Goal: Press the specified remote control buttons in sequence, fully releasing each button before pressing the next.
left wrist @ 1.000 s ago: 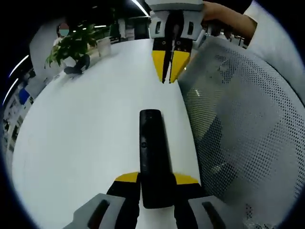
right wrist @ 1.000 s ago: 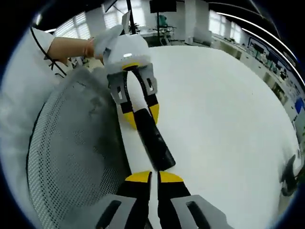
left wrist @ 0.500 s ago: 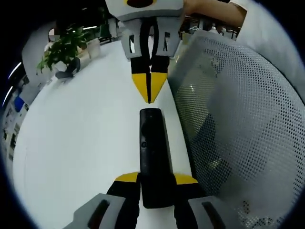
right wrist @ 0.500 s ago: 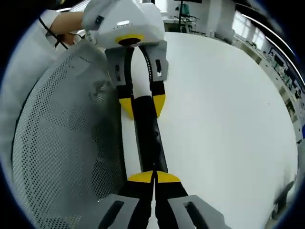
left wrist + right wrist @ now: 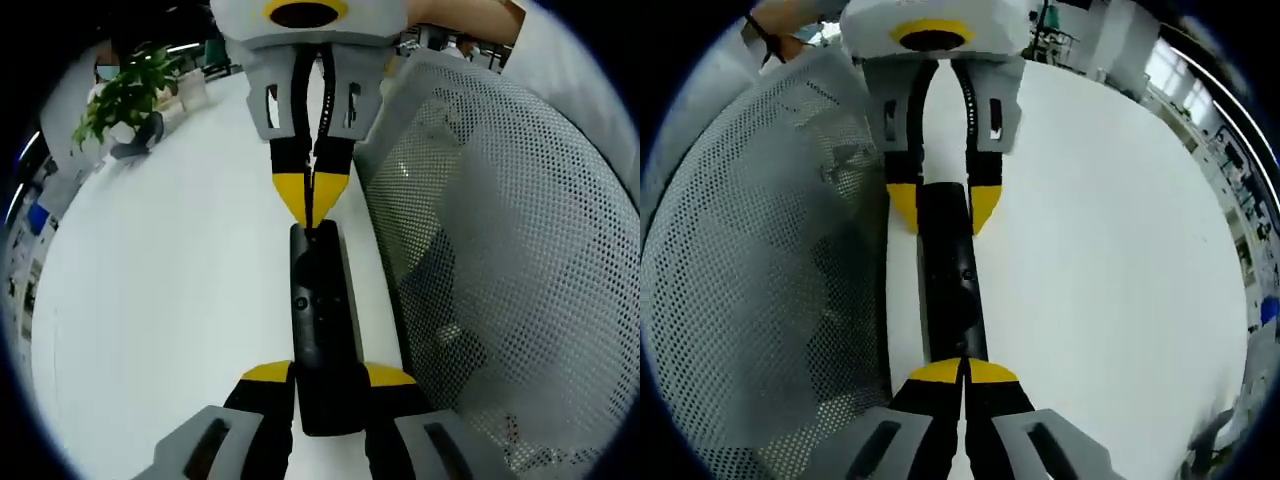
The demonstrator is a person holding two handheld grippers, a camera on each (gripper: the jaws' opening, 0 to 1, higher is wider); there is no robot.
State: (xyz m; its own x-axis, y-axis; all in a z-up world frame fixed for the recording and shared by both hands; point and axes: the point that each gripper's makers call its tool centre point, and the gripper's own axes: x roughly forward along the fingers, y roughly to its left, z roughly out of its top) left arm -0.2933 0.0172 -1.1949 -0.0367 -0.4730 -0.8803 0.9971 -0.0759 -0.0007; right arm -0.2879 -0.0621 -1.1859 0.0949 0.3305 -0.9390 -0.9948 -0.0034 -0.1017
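1. The remote [image 5: 322,320] is a long black bar lying on the white table [image 5: 160,290], right along the table's edge. You can see a small round button on its top face in both views.
2. The left gripper [image 5: 328,376] has the near end of the remote clamped between its yellow-tipped jaws, one jaw on each side. In the right gripper view it comes in from the far side [image 5: 940,205], jaws spread just enough to take the remote's width.
3. The right gripper [image 5: 964,371] has its jaws closed together with nothing between them. In the left gripper view its tips [image 5: 311,205] come down on the far end of the remote, looks like touching the top.
4. A grey mesh chair back [image 5: 500,270] sits just beside the table edge, right of the remote in the left gripper view.
5. A green plant [image 5: 120,95] stands far off on the table, well apart from everything.
6. A sleeve [image 5: 560,60] shows past the chair.
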